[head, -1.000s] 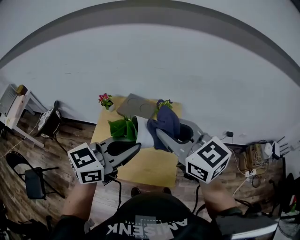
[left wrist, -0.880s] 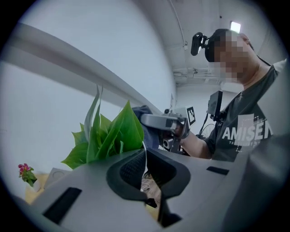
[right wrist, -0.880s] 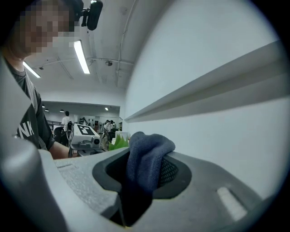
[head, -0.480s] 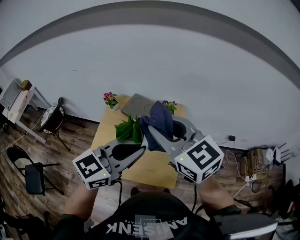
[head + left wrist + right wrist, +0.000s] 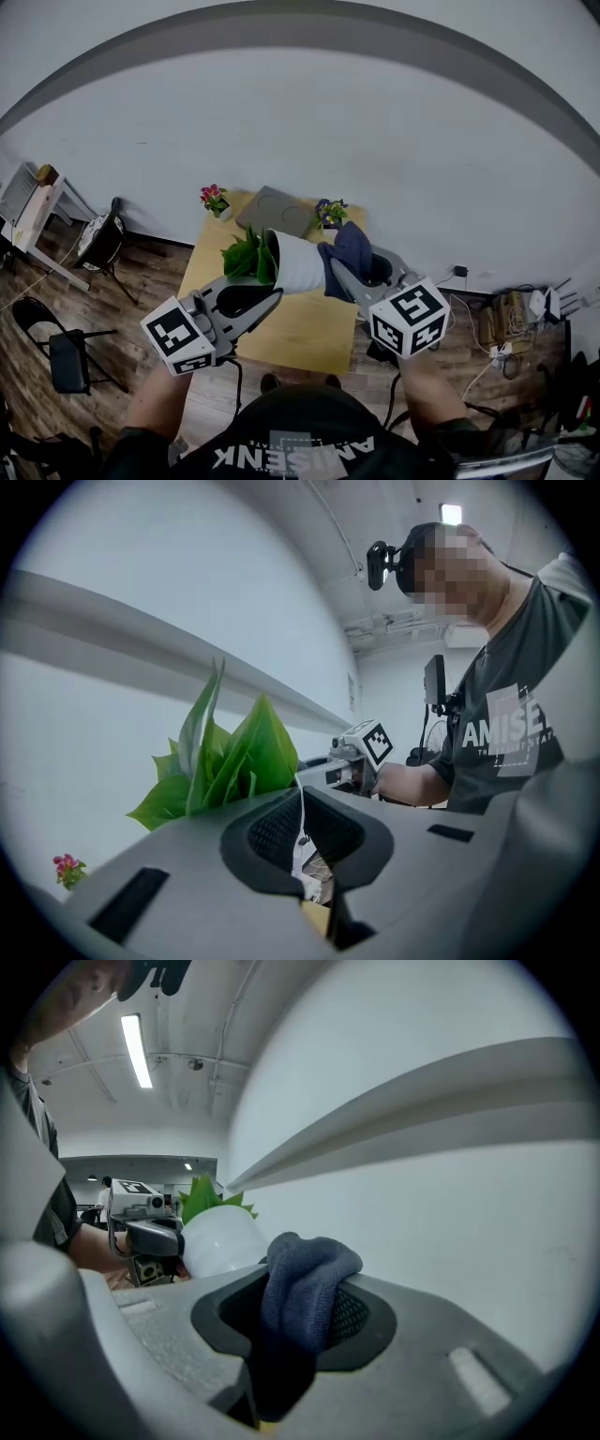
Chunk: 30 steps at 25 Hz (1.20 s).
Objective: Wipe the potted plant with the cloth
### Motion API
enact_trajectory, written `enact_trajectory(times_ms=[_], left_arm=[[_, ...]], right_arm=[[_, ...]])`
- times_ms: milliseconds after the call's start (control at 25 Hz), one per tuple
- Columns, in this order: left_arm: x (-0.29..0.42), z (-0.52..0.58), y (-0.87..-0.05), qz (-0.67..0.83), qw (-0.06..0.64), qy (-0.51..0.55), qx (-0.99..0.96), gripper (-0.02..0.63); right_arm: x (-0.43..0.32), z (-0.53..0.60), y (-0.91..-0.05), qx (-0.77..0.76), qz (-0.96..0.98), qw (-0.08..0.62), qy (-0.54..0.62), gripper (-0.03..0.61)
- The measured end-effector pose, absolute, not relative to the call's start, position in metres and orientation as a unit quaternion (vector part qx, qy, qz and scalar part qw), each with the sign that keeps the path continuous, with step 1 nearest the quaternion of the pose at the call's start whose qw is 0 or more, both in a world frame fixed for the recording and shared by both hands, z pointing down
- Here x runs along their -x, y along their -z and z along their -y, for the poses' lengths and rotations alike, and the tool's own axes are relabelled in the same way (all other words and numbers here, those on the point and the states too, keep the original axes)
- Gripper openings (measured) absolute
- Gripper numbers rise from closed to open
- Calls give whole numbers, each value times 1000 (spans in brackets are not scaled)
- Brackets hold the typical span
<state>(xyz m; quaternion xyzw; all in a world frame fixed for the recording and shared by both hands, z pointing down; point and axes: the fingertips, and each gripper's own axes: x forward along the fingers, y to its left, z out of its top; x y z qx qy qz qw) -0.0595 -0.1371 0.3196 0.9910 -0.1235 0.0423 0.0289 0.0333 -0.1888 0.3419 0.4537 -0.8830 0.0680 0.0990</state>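
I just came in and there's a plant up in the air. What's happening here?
A person is cleaning a potted plant using two handheld grippers. The left gripper pinches the white pot's rim and holds the plant tipped on its side above the wooden table. The right gripper is clamped on a dark blue cloth, which is right at the pot's bottom end.

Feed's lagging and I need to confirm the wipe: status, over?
Left gripper shut on potted plant at its rim, pot tipped sideways above table. Right gripper shut on cloth, at pot's base. Nothing in the way.
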Motion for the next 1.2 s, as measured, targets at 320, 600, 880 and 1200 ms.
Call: enact_trajectory(times_ms=[320, 600, 880, 1200], left_arm=[[45, 123, -333, 66, -103, -98, -988, 6], [40, 113, -341, 59, -137, -142, -979, 6], [49, 119, -339, 77, -142, -135, -978, 8], [50, 119, -344, 70, -147, -147, -976, 8]], right_arm=[[-43, 196, -287, -441, 895, 38, -55, 126], [17, 189, -260, -371, 928, 41, -17, 126], [11, 200, -292, -389, 918, 57, -50, 124], [-24, 201, -340, -421, 898, 68, -107, 124]])
